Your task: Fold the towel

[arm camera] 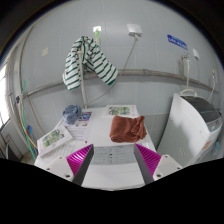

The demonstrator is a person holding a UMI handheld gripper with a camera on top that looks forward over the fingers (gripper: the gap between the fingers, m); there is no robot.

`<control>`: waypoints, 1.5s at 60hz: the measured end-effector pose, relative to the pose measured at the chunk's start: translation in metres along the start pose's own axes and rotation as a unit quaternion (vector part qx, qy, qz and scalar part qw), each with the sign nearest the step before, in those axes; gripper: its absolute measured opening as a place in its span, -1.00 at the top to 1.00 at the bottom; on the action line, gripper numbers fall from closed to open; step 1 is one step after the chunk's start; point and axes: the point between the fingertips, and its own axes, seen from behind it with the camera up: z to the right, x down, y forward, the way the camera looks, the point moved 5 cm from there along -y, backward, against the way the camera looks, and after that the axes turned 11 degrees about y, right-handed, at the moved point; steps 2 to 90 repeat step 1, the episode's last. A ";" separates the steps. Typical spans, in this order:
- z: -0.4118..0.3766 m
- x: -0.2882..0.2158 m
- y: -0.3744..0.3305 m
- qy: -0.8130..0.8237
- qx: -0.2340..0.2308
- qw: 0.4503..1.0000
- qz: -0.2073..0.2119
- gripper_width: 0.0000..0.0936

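I had the hand-held gripper [114, 160] held low over the near end of the white counter [100, 135], its two fingers spread wide with nothing between them; the purple pads [80, 157] faced each other across bare surface. The towel [127, 128], a rust-brown one, lay crumpled in a loose heap on the counter, beyond the fingertips and somewhat to the right of my centre line, well apart from both fingers. As far as I could judge, the heap ran slightly wider across than along my line of approach, with its lower edge hanging toward me. The right finger was the nearer of the two to it.

From that, I judged the fold had not begun: the coming move called for travelling forward and a little right to reach a near edge or corner of the cloth.

Around it, some printed sheets [52, 134] lay on the counter's left side, a striped green-and-white garment [86, 60] hung on the wall behind, and a white washing machine [196, 122] stood at the right.
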 end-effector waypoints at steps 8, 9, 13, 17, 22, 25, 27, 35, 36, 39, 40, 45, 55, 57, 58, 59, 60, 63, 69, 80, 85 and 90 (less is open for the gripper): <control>0.001 0.001 -0.003 0.000 0.000 1.000 0.000 -0.81; 0.001 0.001 -0.003 0.000 0.000 1.000 0.000 -0.81; 0.001 0.001 -0.003 0.000 0.000 1.000 0.000 -0.81; 0.001 0.001 -0.003 0.000 0.000 1.000 0.000 -0.81; 0.001 0.001 -0.003 0.000 0.000 1.000 0.000 -0.81; 0.001 0.001 -0.003 0.000 0.000 1.000 0.000 -0.81; 0.001 0.001 -0.003 0.000 0.000 1.000 0.000 -0.81; 0.001 0.001 -0.003 0.000 0.000 1.000 0.000 -0.81; 0.001 0.001 -0.003 0.000 0.000 1.000 0.000 -0.81; 0.001 0.001 -0.003 0.000 0.000 1.000 0.000 -0.81; 0.001 0.001 -0.003 0.000 0.000 1.000 0.000 -0.81; 0.001 0.001 -0.003 0.000 0.000 1.000 0.000 -0.81; 0.001 0.001 -0.003 0.000 0.000 1.000 0.000 -0.81; 0.001 0.001 -0.003 0.000 0.000 1.000 0.000 -0.81; 0.001 0.001 -0.003 0.000 0.000 1.000 0.000 -0.81; 0.001 0.001 -0.003 0.000 0.000 1.000 0.000 -0.81; 0.001 0.001 -0.003 0.000 0.000 1.000 0.000 -0.81; 0.001 0.001 -0.003 0.000 0.000 1.000 0.000 -0.81; 0.001 0.001 -0.003 0.000 0.000 1.000 0.000 -0.81; 0.001 0.001 -0.003 0.000 0.000 1.000 0.000 -0.81; 0.001 0.001 -0.003 0.000 0.000 1.000 0.000 -0.81; 0.001 0.001 -0.003 0.000 0.000 1.000 0.000 -0.81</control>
